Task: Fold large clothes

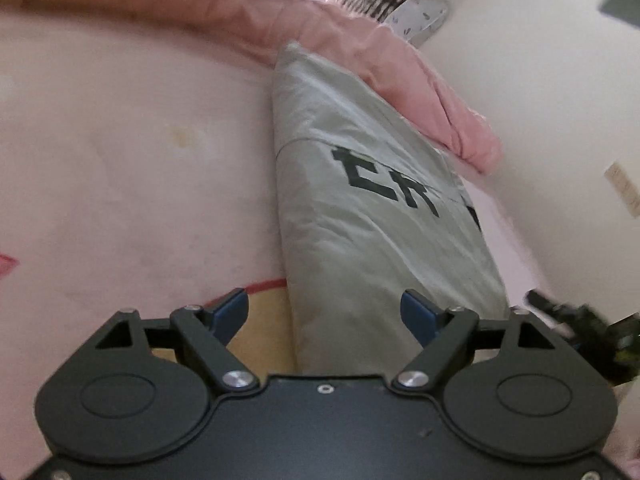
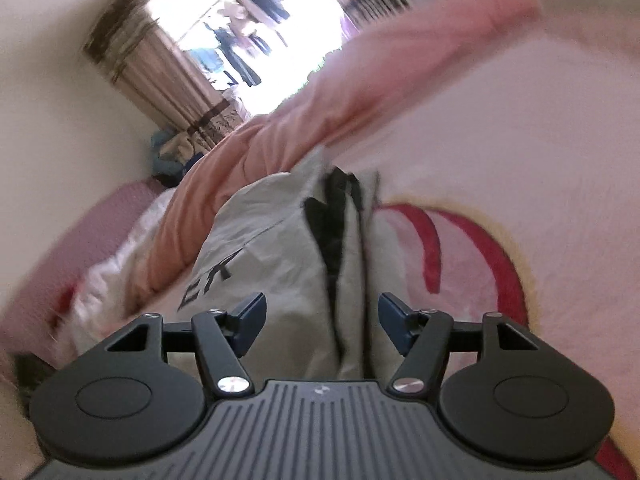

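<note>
Gaping wide, the left gripper (image 1: 324, 312) stands with its blue-padded fingers (image 1: 234, 312) well apart and nothing pinched between them; the near end of the grey garment (image 1: 360, 208) lies under the gap, closer to the right-hand finger, and the pads do not press on it. Right gripper (image 2: 322, 316) the same: jaws spread, no cloth clamped, pads clear of the fabric that lies below and between them.

Grey garment: folded into a long narrow bundle, lying flat on the pale pink bedcover (image 1: 132, 152). Black block lettering (image 1: 384, 180) across its upper face, only partly readable. In the right wrist view a fold edge runs lengthwise down the bundle, with a strip of black trim (image 2: 334, 216) showing along it; creases throughout.

Along the garment's far side, touching it, a rolled salmon-pink quilt (image 1: 248, 12) stretches across the bed. The bedcover carries a red curved pattern (image 2: 436, 240) with a tan border, just beside the bundle.

Further out, in the right wrist view: a bright window (image 2: 256, 24) with brownish curtains (image 2: 160, 76) on both sides, dark items hanging in the glare, too washed out to name. Cream wall (image 1: 552, 80) beyond the bed in the left wrist view. At that view's right edge, a dark blurred shape, possibly the other gripper; cannot tell.
</note>
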`<state>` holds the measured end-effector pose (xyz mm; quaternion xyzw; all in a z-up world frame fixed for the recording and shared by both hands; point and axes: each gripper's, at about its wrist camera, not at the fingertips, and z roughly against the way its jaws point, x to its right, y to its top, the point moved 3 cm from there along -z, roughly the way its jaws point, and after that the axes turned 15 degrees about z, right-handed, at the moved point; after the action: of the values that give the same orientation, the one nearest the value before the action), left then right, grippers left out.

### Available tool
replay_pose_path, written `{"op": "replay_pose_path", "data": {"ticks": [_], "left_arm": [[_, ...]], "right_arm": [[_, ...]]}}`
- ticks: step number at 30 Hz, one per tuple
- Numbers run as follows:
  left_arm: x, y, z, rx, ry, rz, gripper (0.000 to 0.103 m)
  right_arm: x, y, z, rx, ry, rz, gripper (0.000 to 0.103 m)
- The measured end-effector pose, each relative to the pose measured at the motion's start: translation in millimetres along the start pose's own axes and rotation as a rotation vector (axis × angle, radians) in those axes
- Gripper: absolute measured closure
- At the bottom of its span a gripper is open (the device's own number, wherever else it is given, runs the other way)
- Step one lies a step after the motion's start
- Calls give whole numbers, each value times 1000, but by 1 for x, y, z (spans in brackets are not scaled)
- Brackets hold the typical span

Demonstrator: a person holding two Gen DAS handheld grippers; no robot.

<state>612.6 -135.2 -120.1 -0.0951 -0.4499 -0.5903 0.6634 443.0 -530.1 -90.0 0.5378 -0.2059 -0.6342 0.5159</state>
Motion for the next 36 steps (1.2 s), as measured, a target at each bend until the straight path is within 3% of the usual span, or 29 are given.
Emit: {"op": "replay_pose_path", "data": {"ticks": [4,8,13,15,21,23,25,26,28,30,33,36], "left_arm": [[-4,12,-15,-34,-58,15,17],[-3,24,-29,-64,-114,39,15],[-3,45,-52,-114,-194,91,14],[0,51,-60,-126,-232,102,8],[6,56,-67,-147,-242,54,6],[7,59,-69,-149,-236,80,6],[8,60,-72,-148,-222,99,6],[10,59,-72,-143,-210,97,8],[17,54,-69,-104,-117,61,35],[28,50,-64,-69,-42,9,49],[45,46,-56,-37,0,-53,66],[56,46,-41,-22,-4,-94,73]], "right_arm": [[19,-4,-25,-39,74,-77,27],[16,2,-44,-35,136,-61,31],[8,14,-67,-63,191,-32,28],[5,18,-72,-73,214,-6,22],[-2,26,-87,-76,258,25,14],[-6,25,-89,-79,233,36,14],[-9,22,-88,-84,203,44,21],[-9,21,-88,-91,187,39,32],[-7,19,-86,-92,176,10,48],[-6,19,-82,-78,184,-21,65],[-18,22,-75,-56,174,-12,76],[-38,29,-65,-36,186,8,82]]}}
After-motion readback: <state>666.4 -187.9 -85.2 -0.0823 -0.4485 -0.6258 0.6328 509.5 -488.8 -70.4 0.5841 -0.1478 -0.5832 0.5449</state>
